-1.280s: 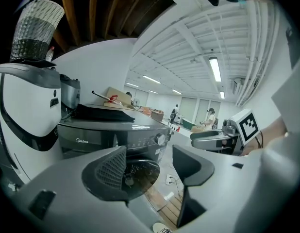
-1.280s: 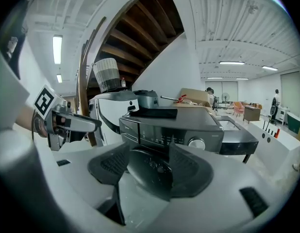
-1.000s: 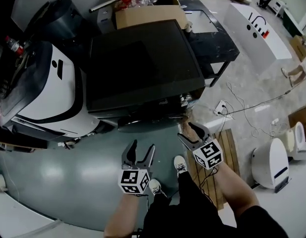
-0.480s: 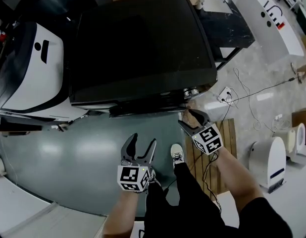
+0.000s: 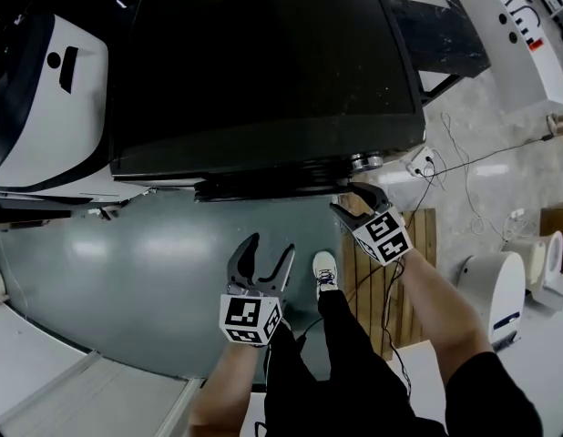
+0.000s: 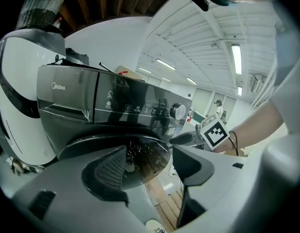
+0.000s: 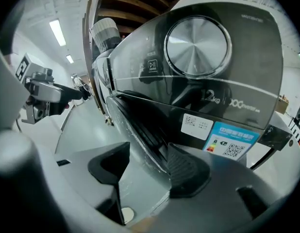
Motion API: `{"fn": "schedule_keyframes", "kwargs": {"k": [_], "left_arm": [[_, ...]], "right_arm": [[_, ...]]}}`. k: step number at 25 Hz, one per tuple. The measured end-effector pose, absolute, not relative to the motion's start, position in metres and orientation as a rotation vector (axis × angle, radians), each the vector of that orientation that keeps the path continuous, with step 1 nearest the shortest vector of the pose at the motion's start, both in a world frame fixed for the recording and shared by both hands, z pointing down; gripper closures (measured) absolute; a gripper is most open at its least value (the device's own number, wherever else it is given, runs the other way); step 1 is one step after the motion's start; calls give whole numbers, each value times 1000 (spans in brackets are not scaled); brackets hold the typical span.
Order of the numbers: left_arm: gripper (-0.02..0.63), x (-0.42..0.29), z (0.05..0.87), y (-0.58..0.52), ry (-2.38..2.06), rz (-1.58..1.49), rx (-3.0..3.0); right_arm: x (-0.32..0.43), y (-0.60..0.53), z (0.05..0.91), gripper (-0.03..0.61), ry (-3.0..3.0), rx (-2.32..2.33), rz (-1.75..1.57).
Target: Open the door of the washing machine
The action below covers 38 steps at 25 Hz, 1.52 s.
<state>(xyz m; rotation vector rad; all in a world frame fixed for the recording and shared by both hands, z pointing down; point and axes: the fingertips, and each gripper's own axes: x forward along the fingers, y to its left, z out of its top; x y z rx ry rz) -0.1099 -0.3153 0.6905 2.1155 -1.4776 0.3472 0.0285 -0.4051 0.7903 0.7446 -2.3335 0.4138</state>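
Washing machine door [image 7: 136, 128], between right gripper [image 7: 149, 160] jaws

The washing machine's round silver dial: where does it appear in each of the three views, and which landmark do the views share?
Head view: the dial is small, at the machine's front edge, right of centre.
Left gripper view: at the right end of the control panel, centre-right.
Right gripper view: large, upper centre-right.
Shared landmark: the round door below the dial.
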Motion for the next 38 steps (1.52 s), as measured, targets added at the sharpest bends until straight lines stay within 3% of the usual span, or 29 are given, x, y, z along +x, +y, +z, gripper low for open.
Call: {"fn": "schedule_keyframes", "kwargs": {"k": [7, 10, 38], "left_arm": [[316, -113, 710, -319, -1461, 358, 2098], [316, -113, 716, -315, -1450, 358, 2090], [316, -118, 727, -229, -1387, 318, 2036]], "right_arm": [[13, -409, 808, 332, -2283, 682, 354], [16, -415, 809, 414, -2280, 762, 371], [-1, -268, 778, 443, -2365, 696, 555]]}}
